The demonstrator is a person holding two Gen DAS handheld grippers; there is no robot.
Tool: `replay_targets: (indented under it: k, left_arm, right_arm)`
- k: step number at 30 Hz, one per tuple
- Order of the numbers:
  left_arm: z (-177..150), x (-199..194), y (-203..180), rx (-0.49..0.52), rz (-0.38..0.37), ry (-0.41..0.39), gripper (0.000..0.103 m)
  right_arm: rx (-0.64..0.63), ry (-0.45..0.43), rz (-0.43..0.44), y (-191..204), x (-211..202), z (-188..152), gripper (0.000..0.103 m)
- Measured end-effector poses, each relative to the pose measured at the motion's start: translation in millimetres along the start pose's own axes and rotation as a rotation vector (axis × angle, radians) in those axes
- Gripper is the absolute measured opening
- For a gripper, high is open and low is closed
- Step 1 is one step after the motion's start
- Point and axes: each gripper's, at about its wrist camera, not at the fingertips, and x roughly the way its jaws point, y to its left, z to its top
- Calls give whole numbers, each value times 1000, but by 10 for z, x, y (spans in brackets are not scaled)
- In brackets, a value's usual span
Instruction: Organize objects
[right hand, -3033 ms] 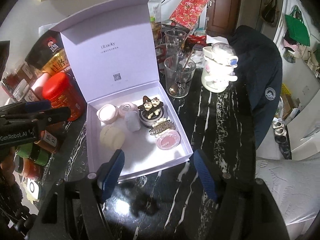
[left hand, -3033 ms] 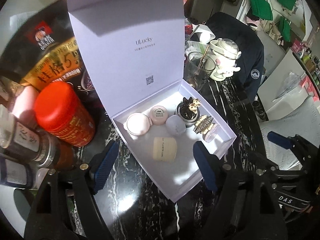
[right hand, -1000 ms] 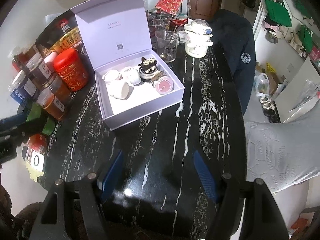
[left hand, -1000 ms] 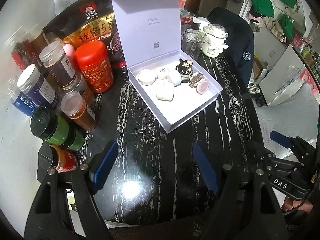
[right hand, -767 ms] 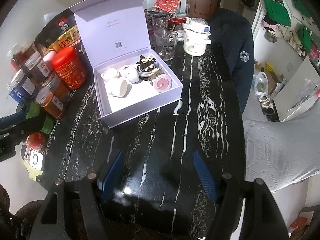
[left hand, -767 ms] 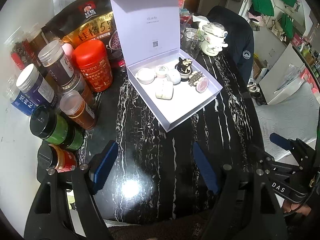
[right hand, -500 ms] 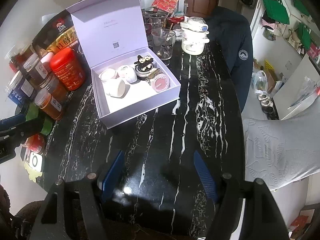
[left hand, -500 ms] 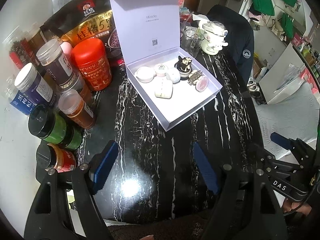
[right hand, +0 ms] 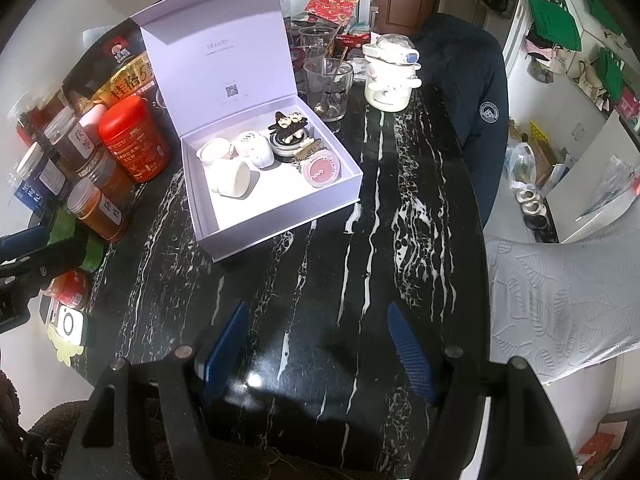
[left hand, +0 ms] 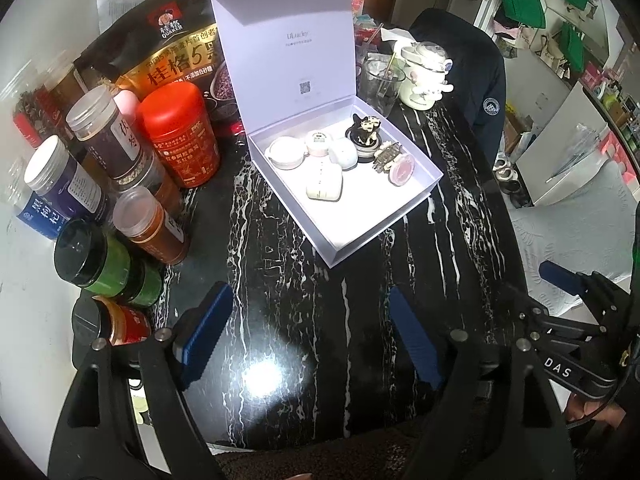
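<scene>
An open white gift box [left hand: 360, 242] [right hand: 280, 224] stands on the black marble table, its lid upright. Inside lie a cream case [left hand: 325, 182], a round white jar [left hand: 286, 153], a small pink-lidded pot [left hand: 319, 142], a white pod [left hand: 344, 155], a black clip with figurines [left hand: 366, 132], a toothed hair clip [left hand: 386, 154] and a pink compact [left hand: 401, 168]. My left gripper [left hand: 310, 294] hovers over bare table well short of the box; its jaws are opening with nothing between them. My right gripper [right hand: 318, 312] is open and empty, also short of the box.
Several spice jars [left hand: 148, 228], a red tin [left hand: 182, 132] and an oats bag [left hand: 180, 64] crowd the table's left side. A glass with a spoon [right hand: 330, 88] and a white mug [right hand: 390, 76] stand behind the box. A dark jacket [right hand: 472, 92] hangs on a chair at right.
Since three seconds ago both grippers have drawn back from the box, which now looks smaller and farther. Over the last second the views hold almost still; the left jaws stand slightly wider.
</scene>
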Motion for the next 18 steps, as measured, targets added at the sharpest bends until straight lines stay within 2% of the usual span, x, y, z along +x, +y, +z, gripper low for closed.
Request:
replay_targets:
  k: [18]
  left_arm:
    - [12, 42, 21, -9, 9, 7, 81]
  right_arm:
    - [-16, 16, 5, 46, 77, 31, 73]
